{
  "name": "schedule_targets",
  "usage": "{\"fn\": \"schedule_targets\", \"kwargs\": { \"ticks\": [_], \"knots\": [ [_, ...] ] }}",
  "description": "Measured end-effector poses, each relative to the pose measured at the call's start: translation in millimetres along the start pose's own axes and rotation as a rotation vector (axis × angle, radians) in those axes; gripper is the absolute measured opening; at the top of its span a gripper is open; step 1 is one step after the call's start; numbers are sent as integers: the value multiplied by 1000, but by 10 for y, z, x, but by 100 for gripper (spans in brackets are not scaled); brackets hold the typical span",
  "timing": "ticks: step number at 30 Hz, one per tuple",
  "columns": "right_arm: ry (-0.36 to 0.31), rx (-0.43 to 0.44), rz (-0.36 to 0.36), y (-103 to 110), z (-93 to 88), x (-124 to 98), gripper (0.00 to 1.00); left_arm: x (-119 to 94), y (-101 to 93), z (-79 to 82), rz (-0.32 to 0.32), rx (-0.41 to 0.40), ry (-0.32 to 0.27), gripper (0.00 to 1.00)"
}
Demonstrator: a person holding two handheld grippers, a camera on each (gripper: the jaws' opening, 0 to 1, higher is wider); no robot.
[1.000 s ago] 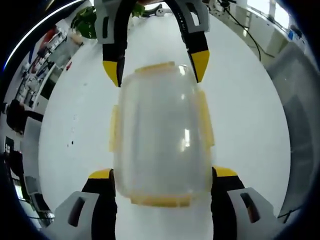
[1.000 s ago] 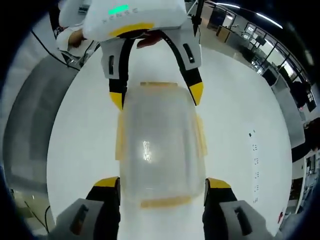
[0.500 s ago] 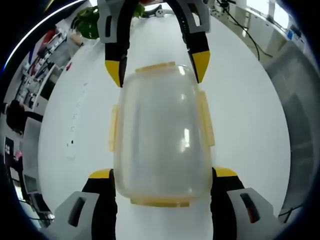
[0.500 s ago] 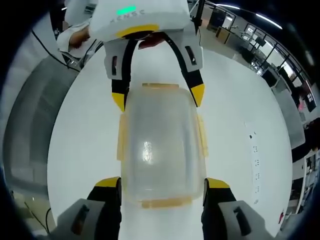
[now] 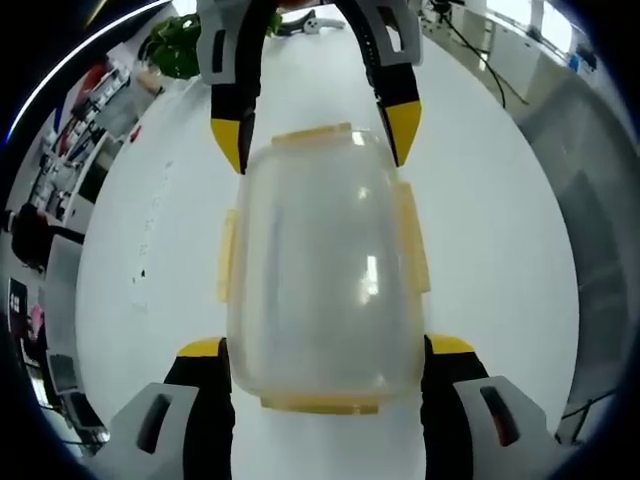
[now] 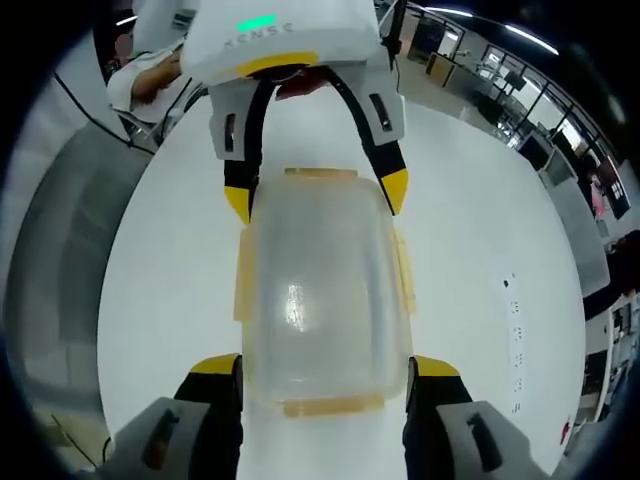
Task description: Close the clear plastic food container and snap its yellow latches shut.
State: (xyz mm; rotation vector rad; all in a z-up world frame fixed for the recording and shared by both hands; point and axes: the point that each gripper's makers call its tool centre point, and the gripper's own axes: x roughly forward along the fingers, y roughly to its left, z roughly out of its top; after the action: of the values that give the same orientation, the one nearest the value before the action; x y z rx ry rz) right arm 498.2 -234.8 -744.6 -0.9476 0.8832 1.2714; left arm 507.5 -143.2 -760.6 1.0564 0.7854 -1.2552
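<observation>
Yellow-tipped jaws of the left gripper (image 5: 325, 350) rose from the bottom of the left gripper view, spread wide on either side of the near end of the container (image 5: 322, 270), their tips right at its walls; whether they pressed on it could not be told. The container, clear plastic with its lid on, lay in the middle of the frame on the white table (image 5: 490, 230). Its near latch (image 5: 320, 403) ran along the lower edge between the jaws, and the side latches (image 5: 411, 236) lay flat along the long sides. Farther up, the far latch (image 5: 312, 134) sat at the top edge, and the right gripper (image 5: 315, 135) reached down from the upper part of the frame, its jaws parted around that far end. Beyond it, a green plant (image 5: 172, 45) stood at the upper left.

From the right gripper view the same layout appeared mirrored. The right gripper (image 6: 324, 370) had its jaws wide apart at the bottom of the frame, flanking the container (image 6: 320, 285) at frame centre, tips just beside its walls. The nearest latch (image 6: 332, 405) lay between them. At the far end, the left gripper (image 6: 315, 195) came in from the top, jaws open around the container's corners. A person's sleeve (image 6: 140, 80) showed at the upper left behind it.
</observation>
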Motion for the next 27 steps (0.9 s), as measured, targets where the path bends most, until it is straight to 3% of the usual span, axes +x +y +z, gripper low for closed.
{"fn": "schedule_targets", "kwargs": {
  "ticks": [27],
  "knots": [
    [-20, 2, -17, 81, 528, 215, 65, -194, -53, -538, 0, 7, 43, 75]
  ]
}}
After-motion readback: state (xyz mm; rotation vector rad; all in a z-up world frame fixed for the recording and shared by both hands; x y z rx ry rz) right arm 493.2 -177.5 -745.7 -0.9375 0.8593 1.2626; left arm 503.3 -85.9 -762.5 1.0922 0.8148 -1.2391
